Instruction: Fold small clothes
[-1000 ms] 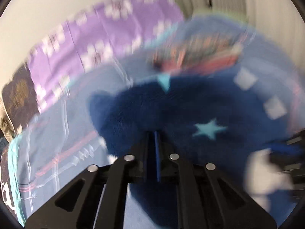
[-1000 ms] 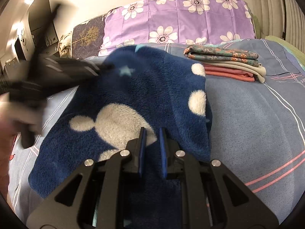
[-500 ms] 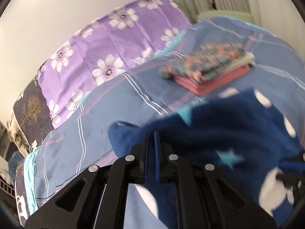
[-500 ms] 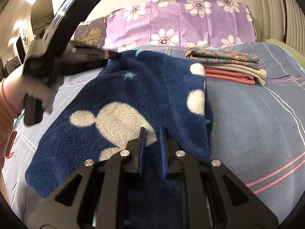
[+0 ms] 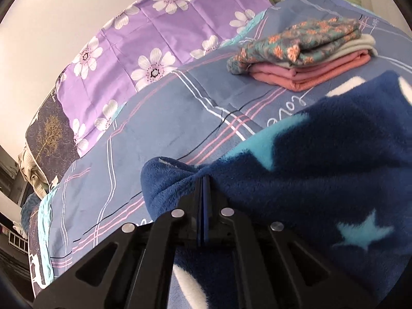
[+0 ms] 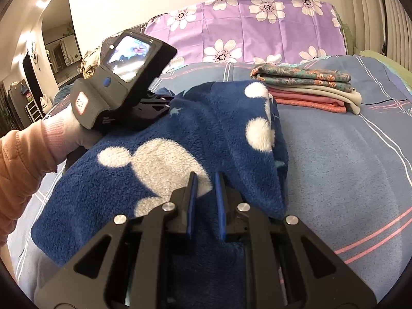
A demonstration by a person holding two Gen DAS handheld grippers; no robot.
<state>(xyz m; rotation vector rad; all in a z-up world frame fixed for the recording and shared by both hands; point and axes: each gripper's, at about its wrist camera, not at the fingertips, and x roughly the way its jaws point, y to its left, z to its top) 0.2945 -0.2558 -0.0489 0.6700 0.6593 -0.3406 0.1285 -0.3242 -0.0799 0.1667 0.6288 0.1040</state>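
**A:** So where did the folding stand at that point? Looked like the blue fleece garment (image 6: 180,139) was on the bed (image 6: 347,159), lying mostly flat, right edge doubled under.

**B:** Yeah, I'd say midway through that one piece. The left hand-held gripper (image 5: 203,180) had its pads pressed together on a far corner of the fleece, and the fabric bunched up around the tips. The right hand-held gripper (image 6: 207,177) was at the near edge, blue pads a narrow gap apart with fleece between them, so it looked clamped on that edge too.

**A:** And the pile at the back?

**B:** A stack of folded clothes (image 6: 306,90) sat near the purple flowered pillow (image 6: 257,31), well apart from the fleece: floral piece on top, cream under it, pink at the bottom. So three looked done already.

**A:** What was left then?

**B:** My guess: bring the corners over to finish this fold, then stack it. Couldn't see any other unfolded clothes.
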